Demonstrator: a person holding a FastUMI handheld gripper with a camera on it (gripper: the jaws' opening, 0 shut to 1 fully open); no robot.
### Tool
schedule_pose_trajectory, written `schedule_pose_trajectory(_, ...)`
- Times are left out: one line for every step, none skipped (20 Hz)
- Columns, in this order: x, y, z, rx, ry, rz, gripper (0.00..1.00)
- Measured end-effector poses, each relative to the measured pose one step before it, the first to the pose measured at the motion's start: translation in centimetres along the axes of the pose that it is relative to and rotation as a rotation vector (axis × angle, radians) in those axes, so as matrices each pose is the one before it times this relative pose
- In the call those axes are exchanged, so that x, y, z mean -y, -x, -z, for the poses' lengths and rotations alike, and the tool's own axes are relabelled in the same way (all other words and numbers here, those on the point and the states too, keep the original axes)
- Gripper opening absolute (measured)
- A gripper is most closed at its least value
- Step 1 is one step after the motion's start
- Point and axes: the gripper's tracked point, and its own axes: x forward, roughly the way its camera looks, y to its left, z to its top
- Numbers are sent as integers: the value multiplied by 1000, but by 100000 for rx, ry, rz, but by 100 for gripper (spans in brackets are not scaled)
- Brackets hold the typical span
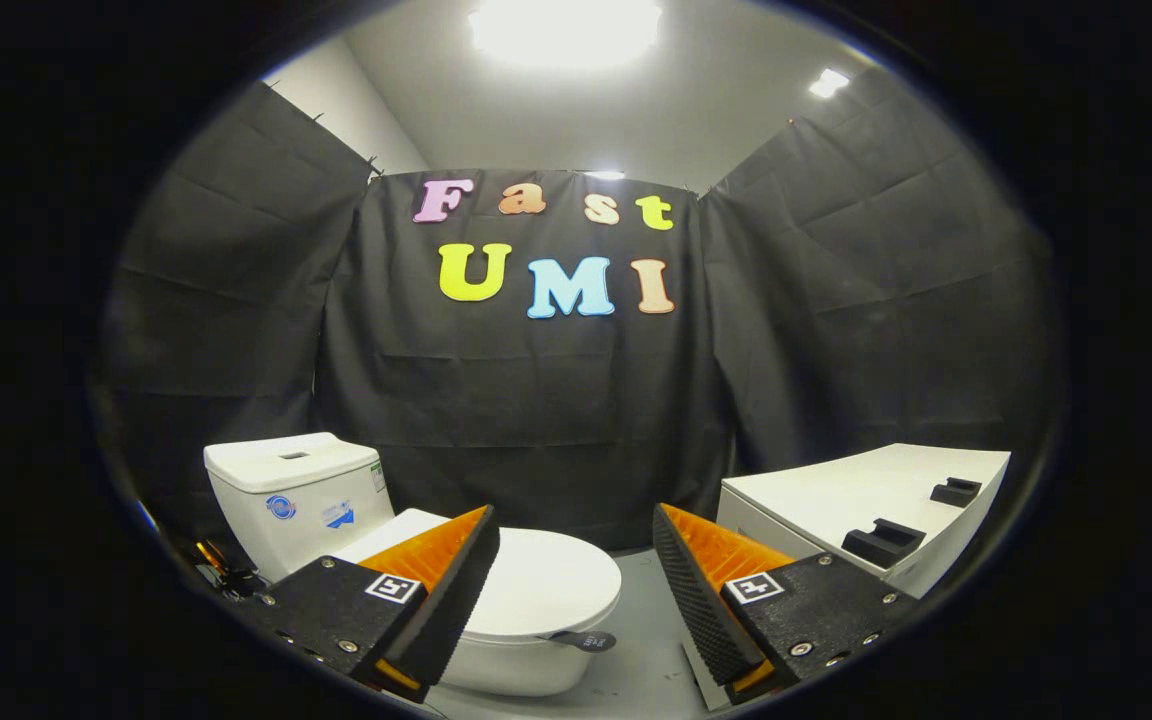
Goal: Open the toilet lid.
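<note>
Creased black cloth walls [536, 420] close the booth on three sides, hanging in soft folds under a pale ceiling with two bright ceiling lights [564, 28], one large and one small. The floor [636, 640] is a smooth grey surface.

In the gripper view, one glossy white ceramic toilet [416, 560] stands low against the cloth, beyond and partly behind the left finger. Its boxy cistern [296, 495] has a flat top and carries two small blue stickers on the front. The smooth, rounded white toilet lid [546, 585] lies flat and closed over the bowl, and a small dark tab [588, 640] sticks out at its front rim. The lid sits just ahead of the fingers, mostly nearer the left one, and neither finger touches it.

To the right, beyond the right finger, is one white flat-topped cabinet [836, 500] with two small black blocky holders [882, 542] resting on its top.

The gripper [576, 575] has its two wedge-shaped fingers spread wide apart, with nothing held between them. The inner faces are ridged, and each finger carries one square printed marker [394, 588] on its matte, bolted mount.
</note>
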Motion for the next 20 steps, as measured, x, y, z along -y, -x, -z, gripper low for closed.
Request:
schedule_pose_trajectory(-46,-22,6,-29,176,-70,95)
schedule_pose_trajectory(-4,-17,12,36,174,-72,95)
schedule_pose_trajectory(-38,0,-118,256,-36,-100,95)
schedule_pose_trajectory(-100,-68,-95,231,-154,-124,95)
schedule_pose_trajectory(-79,-13,-115,142,-99,-60,95)
schedule_pose_trajectory(-6,-102,61,101,80,39,95)
schedule_pose_trajectory(-38,-53,-54,156,70,101,95)
schedule_pose_trajectory(-51,-71,29,-29,-288,73,95)
schedule_pose_trajectory(-49,-170,-54,44,-529,-113,95)
schedule_pose_trajectory(-251,-94,15,204,-1151,-711,95)
schedule_pose_trajectory(-313,-204,-22,155,-1639,-834,95)
schedule_pose_trajectory(-109,-253,229,-99,-1902,-567,95)
schedule_pose_trajectory(-84,-308,122,-191,-1771,-172,95)
schedule_pose_trajectory(-95,-194,258,-344,-1438,-97,95)
schedule_pose_trajectory(-4,-225,269,-510,-908,145,95)
schedule_pose_trajectory(2,-190,424,-630,-704,288,95)
schedule_pose_trajectory(-21,-232,347,-736,-968,69,95)
schedule_pose_trajectory(-112,-375,380,-800,-1579,-133,95)
schedule_pose_trajectory(-71,-239,280,-403,-1880,-78,95)
schedule_pose_trajectory(-11,-235,524,-680,-2507,59,94)
